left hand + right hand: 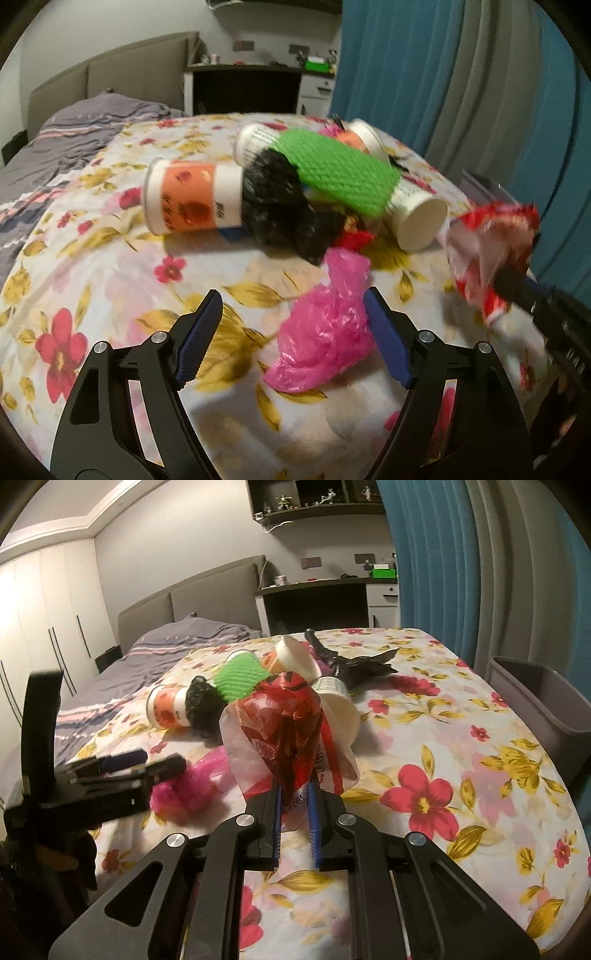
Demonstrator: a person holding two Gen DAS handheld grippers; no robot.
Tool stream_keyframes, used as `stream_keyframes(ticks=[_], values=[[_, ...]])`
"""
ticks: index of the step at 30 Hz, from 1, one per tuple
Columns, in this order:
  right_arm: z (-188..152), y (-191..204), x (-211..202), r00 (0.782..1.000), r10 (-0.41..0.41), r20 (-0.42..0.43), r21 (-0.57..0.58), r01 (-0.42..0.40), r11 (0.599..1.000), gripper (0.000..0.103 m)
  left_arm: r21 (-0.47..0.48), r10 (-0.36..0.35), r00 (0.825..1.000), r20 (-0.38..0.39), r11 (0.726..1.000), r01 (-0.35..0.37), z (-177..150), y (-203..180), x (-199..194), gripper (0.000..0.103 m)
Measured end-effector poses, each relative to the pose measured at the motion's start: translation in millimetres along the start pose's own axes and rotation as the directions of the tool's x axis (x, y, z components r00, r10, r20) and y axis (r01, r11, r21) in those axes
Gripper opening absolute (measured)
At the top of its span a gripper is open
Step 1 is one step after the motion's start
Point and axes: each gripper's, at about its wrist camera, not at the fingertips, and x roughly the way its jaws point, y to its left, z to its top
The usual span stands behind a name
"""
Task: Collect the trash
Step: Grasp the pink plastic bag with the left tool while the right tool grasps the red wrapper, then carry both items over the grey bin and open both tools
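closest in, the left gripper [293, 310] is spread wide with the pink plastic bag [321, 343] sitting between its blue pads [199, 332], nearer the right pad and maybe just touching it, hard to say with the blur. the bag lies crumpled on the flowery bedspread [110, 288]. i'd guess it weighs basically nothing and squashes flat, so pinch the fat bunched middle, not a loose flap, or the film slides right out.

the right gripper [294, 812] is clamped narrow on a red and clear wrapper [288, 723], held up off the bed with most of it flopping above the fingers. thin crinkly film, slippery, and the grip is only on the bottom edge, so a quick swing could shake it free imo.

a bit further back is the main pile: an orange paper cup [188, 199] on its side, touching a crumpled black bag [280, 206], with a green foam net [340, 173] draped over the top and a white paper cup [417, 218] lying with its mouth toward the camera. cups look light but crushable, so grab across the rim gently. the net is soft and grippy, easy anywhere.

off the right edge of the bed there's a grey bin [546, 698], near the curtain [443, 572], which i assume is where this all goes. behind that, the headboard [207, 598] and a desk [317, 590].
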Motion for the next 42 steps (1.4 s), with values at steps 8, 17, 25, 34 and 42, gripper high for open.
stream_keyframes(ticks=[8, 17, 25, 34, 42], values=[[4.4, -5.8, -4.8, 1.000, -0.009, 0.014, 0.017, 0.009, 1.000, 0.013, 0.026, -0.088, 0.996, -0.030, 0.996, 0.089, 0.0, -8.0, 1.5, 0.042], [6.2, -6.0, -10.3, 1.000, -0.015, 0.019, 0.024, 0.014, 1.000, 0.014, 0.026, -0.143, 0.988, -0.061, 0.989, 0.144, -2.2, -11.7, 6.5, 0.044], [7.6, -9.0, -14.5, 0.999, -0.019, 0.026, 0.029, 0.019, 0.999, 0.014, 0.017, -0.157, 0.986, -0.056, 0.987, 0.158, -3.5, -14.7, 4.3, 0.033], [10.2, -16.3, -20.8, 0.999, -0.036, 0.036, 0.042, 0.034, 0.999, 0.014, 0.026, -0.151, 0.988, 0.039, 0.988, 0.150, 9.2, -20.3, -26.8, 0.031], [20.6, -37.9, -38.2, 0.995, -0.073, 0.073, 0.083, 0.067, 0.994, 0.014, 0.103, -0.229, 0.963, 0.143, 0.971, 0.215, 49.2, -60.8, -56.5, 0.031]])
